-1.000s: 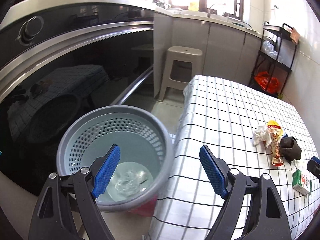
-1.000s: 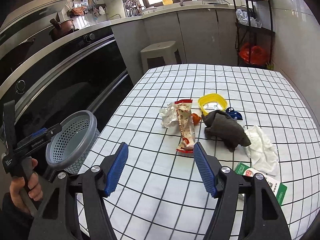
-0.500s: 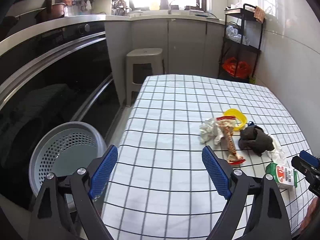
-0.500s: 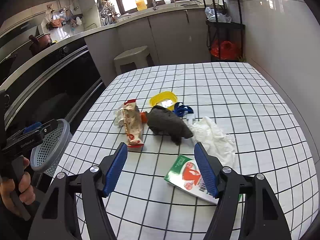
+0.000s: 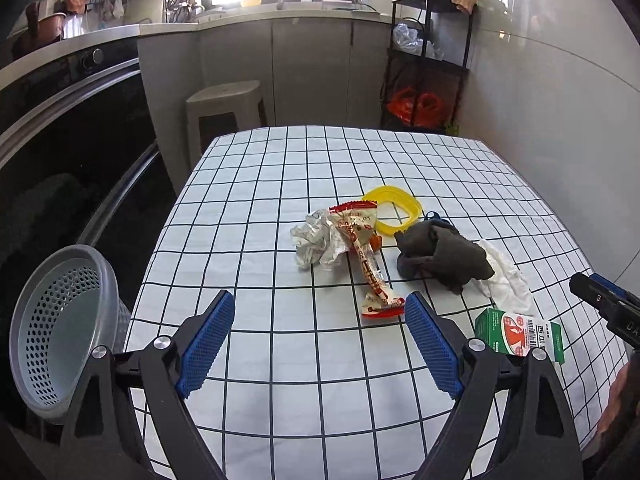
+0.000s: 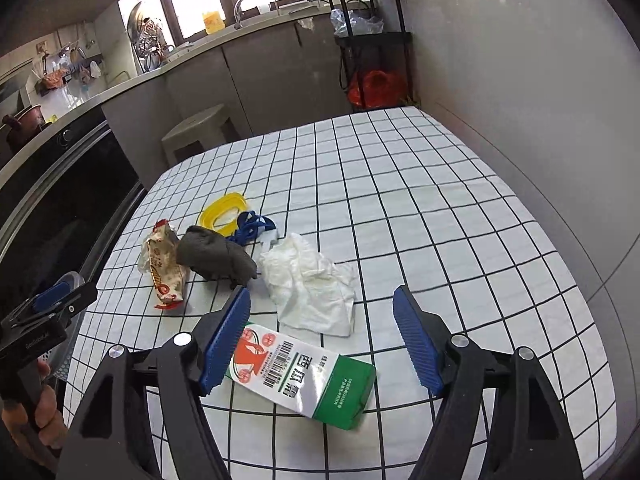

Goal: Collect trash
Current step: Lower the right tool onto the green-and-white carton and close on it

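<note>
Trash lies on the checked tablecloth [image 5: 280,184]: a red-and-white snack wrapper [image 5: 360,248], crumpled paper [image 5: 316,240], a yellow ring lid [image 5: 394,208], a dark grey cloth [image 5: 440,256], a white tissue [image 5: 508,276] and a green-and-white carton [image 5: 520,330]. My left gripper [image 5: 320,299] hovers open just short of the wrapper, holding nothing. My right gripper [image 6: 322,292] hangs over the carton [image 6: 304,376] and tissue [image 6: 312,284]; its jaws are opening and no pad touches either. A grey perforated basket [image 5: 60,328] stands off the table's left edge.
A dark oven front [image 5: 60,160] runs along the left. A beige stool [image 5: 224,108] and a black rack [image 5: 428,60] with a red bag stand beyond the table's far end. A grey wall borders the right side.
The left gripper swung right from above the basket to the table in front of the wrapper. The right gripper moved right from the wrapper to over the carton and tissue, its jaws a little wider.
</note>
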### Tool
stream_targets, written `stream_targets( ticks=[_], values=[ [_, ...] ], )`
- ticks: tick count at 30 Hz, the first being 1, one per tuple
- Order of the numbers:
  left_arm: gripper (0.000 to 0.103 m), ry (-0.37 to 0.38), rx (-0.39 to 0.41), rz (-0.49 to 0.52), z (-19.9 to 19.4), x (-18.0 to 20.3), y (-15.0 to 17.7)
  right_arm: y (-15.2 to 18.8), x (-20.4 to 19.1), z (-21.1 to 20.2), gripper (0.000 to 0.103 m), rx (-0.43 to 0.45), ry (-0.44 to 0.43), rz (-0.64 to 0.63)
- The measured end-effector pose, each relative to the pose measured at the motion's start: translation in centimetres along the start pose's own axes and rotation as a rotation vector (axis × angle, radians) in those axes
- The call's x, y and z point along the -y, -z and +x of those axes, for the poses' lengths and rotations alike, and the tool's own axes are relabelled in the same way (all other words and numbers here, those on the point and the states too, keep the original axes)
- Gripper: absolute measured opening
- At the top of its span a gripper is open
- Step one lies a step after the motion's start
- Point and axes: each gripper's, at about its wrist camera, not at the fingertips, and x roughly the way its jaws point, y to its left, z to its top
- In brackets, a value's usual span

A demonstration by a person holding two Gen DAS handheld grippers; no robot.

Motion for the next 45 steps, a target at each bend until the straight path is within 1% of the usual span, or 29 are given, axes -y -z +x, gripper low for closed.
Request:
stream_targets(
  ticks=[3, 8, 15, 22, 24, 30, 33, 35, 38, 40, 45],
  values=[
    [0.085, -0.001, -0.022, -0.001, 0.5, -0.3, 0.6, 0.8, -0.3, 0.7, 0.073, -0.04, -0.015, -0.036],
    [0.085, -0.011, -0.058, 0.002, 1.4, -0.3, 1.3, 1.7, -1.8, 1.3, 0.081, -0.076, -0.034, -0.125],
    [0.085, -0.002, -0.066, -0.006, 1.5, -0.1, 1.1, 2.1, -3.2, 2.8, 0.082, -0.151, -0.085, -0.277],
    [0.085, 0.008, -0.074, -0.005, 1.8, 0.5, 1.1, 3.0, -3.9, 4.3, 0.083, -0.218, -0.138, -0.377],
    [0.085, 0.016, -0.082, -0.006, 1.9, 0.6, 1.1, 3.1, -4.1, 4.4, 0.083, -0.217, -0.127, -0.41],
    [0.085, 0.013, -0.093, -0.004, 2.4, 0.8, 1.3, 2.6, -4.1, 5.5, 0.084, -0.233, -0.125, -0.46],
    [0.085, 0.008, -0.093, 0.003, 2.5, 1.0, 1.4, 2.2, -3.6, 6.2, 0.084, -0.264, -0.175, -0.442],
    [0.085, 0.007, -0.092, 0.002, 2.5, 1.0, 1.4, 2.2, -3.3, 6.4, 0.084, -0.278, -0.187, -0.419],
    [0.085, 0.006, -0.092, -0.005, 2.6, 0.8, 1.4, 2.5, -3.7, 6.5, 0.083, -0.281, -0.17, -0.443],
    [0.085, 0.006, -0.095, -0.005, 2.7, 0.8, 1.4, 2.6, -3.9, 6.4, 0.083, -0.279, -0.18, -0.444],
    [0.085, 0.007, -0.091, 0.003, 2.5, 1.0, 1.4, 3.0, -4.4, 6.2, 0.082, -0.263, -0.153, -0.436]
  ],
)
